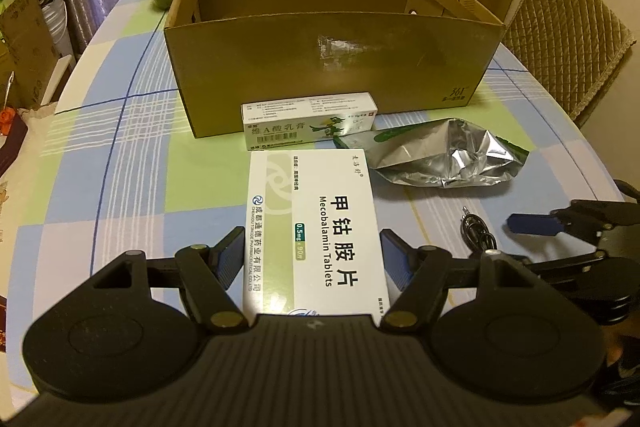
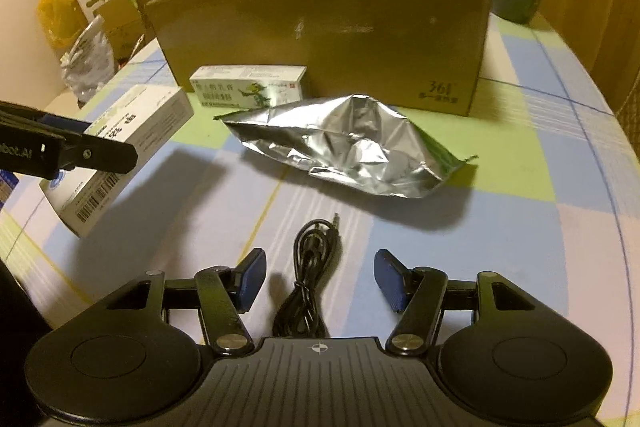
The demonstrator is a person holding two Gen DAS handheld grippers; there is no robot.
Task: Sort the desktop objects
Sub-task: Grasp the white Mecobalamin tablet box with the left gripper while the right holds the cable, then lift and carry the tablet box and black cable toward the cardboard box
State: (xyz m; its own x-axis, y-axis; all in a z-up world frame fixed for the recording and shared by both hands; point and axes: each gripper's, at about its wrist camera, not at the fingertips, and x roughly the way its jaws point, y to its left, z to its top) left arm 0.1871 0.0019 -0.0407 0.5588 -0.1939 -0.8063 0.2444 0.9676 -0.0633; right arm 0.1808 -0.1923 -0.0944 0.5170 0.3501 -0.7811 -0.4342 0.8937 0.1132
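Checked tablecloth (image 2: 520, 227): two medicine boxes (image 1: 316, 227), one foil pouch (image 2: 352, 147), one cable (image 2: 308, 279).

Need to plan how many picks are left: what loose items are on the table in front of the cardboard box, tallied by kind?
Medicine boxes: 2, the Mecobalamin tablet box between the left gripper fingers, and the small ointment box against the cardboard box.
Foil pouches: 1, the crumpled silver pouch.
Cables: 1, the black audio cable ahead of the right gripper.
Total: 4
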